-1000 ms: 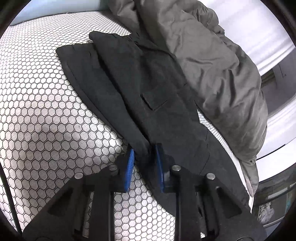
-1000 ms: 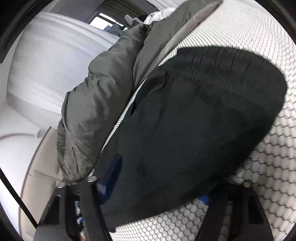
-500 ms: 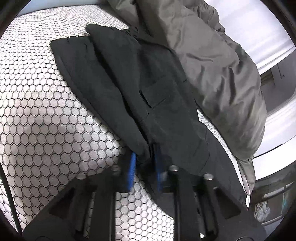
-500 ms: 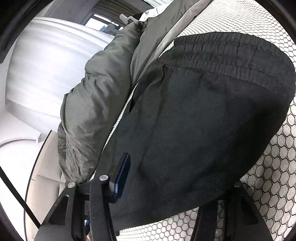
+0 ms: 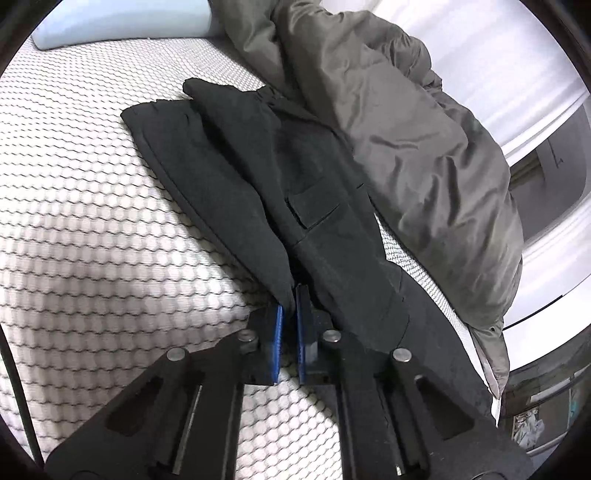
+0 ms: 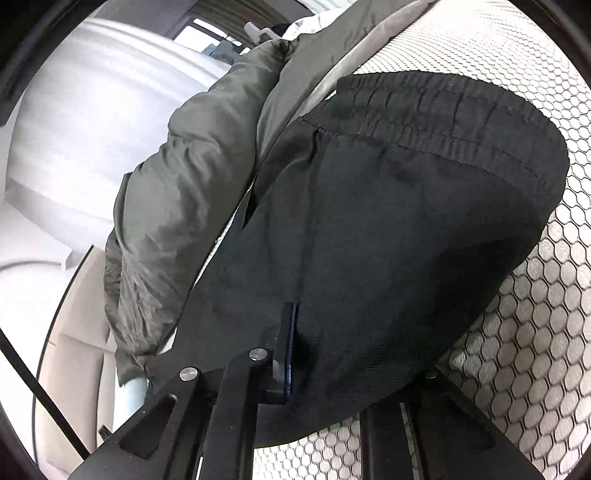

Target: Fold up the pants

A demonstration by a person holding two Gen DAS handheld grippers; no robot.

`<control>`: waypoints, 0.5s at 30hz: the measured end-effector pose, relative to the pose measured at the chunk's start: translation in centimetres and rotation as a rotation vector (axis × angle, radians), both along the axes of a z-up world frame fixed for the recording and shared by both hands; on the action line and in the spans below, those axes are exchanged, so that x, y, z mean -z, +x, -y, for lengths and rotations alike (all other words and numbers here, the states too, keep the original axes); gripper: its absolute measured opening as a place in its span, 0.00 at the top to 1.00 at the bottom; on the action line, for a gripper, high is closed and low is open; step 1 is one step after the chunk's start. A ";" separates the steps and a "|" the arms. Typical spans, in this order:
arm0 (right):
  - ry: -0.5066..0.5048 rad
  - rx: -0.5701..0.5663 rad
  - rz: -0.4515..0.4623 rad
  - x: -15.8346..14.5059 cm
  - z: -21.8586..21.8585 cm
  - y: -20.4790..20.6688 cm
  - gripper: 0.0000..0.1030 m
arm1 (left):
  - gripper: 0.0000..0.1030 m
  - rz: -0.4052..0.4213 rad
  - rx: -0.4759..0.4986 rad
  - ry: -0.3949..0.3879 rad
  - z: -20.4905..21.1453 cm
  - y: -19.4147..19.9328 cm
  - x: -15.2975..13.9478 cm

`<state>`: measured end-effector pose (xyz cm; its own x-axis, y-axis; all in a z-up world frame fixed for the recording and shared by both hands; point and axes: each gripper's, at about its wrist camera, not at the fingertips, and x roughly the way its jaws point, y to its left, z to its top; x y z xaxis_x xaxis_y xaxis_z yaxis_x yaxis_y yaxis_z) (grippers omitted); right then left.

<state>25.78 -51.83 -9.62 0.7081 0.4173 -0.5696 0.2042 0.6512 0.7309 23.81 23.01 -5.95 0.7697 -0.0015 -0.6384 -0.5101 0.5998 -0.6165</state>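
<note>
L hand-held gripper [image 5: 289,317], near centre of the left wrist view: blue pads nearly together, pinching a fold of the black pants [image 5: 280,192] at its tips, so it's closed on the cloth. R hand-held gripper [image 6: 299,354]: its jaws are closing w/ pants fabric bunched between them; only the left blue pad shows, pressed against the fabric, the other finger is buried under the cloth, so grip looks made but can't confirm both sides.

Pants lie on the bed [image 5: 92,240], on a white cover w/ black honeycomb print. From the L gripper they run away to the far left as a long dark strip, back pocket flap [image 5: 314,206] facing up abt midway, an end of the garment at the far left. In the right wrist view the elastic waistband [image 6: 436,122] sits at the far end, straight ahead of that gripper.

Grey puffy duvet [image 5: 406,147] is heaped along the right edge of the pants, touching and partly overlapping them at the far end. Pale blue pillow [image 5: 122,22] at far left.

Judgement: long axis of the pants runs near-to-far, slanting left, ahead of both grippers; both hold near-side fabric, so the coming fold likely carries that edge up and over toward the far end. Risk: duvet snagging the right edge
</note>
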 end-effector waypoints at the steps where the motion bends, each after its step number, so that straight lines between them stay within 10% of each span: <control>1: 0.004 -0.007 -0.001 0.0 -0.1 -0.3 0.90 | 0.96 0.001 -0.003 0.004 -0.2 -0.5 -0.1; 15: -0.045 -0.101 -0.024 -0.9 -3.4 -6.3 0.92 | 0.96 -0.030 -0.031 0.038 -3.2 -10.7 -0.2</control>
